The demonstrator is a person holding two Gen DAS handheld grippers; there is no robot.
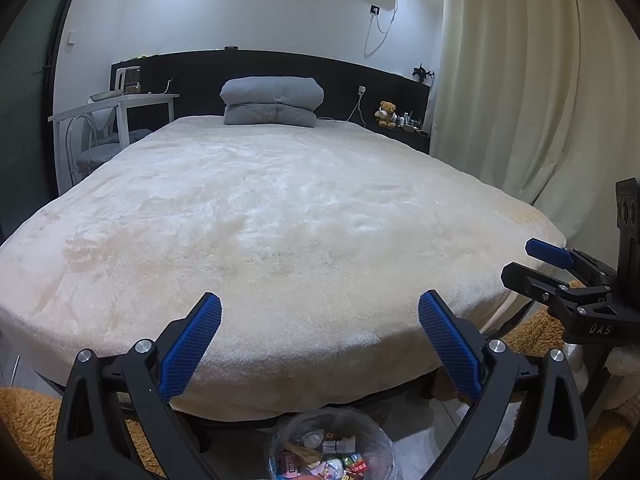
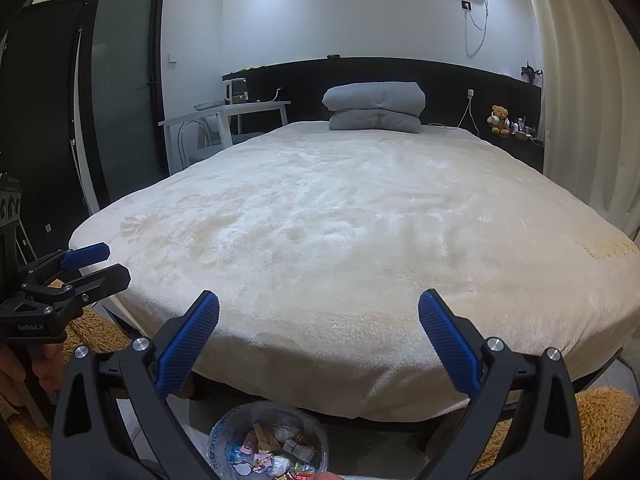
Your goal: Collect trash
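A clear trash bin [image 1: 332,446] lined with a plastic bag stands on the floor at the foot of the bed, below both grippers; it holds several colourful wrappers and small boxes [image 2: 276,452]. My left gripper [image 1: 320,312] hangs open above it, blue pads wide apart, nothing between them. My right gripper [image 2: 319,310] is open too and empty. Each gripper shows in the other's view: the right gripper [image 1: 536,262] at the right edge, the left gripper [image 2: 106,264] at the left edge. The bed's cream blanket [image 1: 280,220] carries no trash that I can see.
A folded grey duvet [image 1: 272,100] lies at the headboard. A white desk and chair [image 1: 116,120] stand left of the bed, a teddy bear [image 1: 386,114] on the right ledge, curtains [image 1: 520,80] on the right. Orange shaggy rugs [image 2: 600,412] flank the bin. A hand [image 2: 12,372] holds the left gripper's handle.
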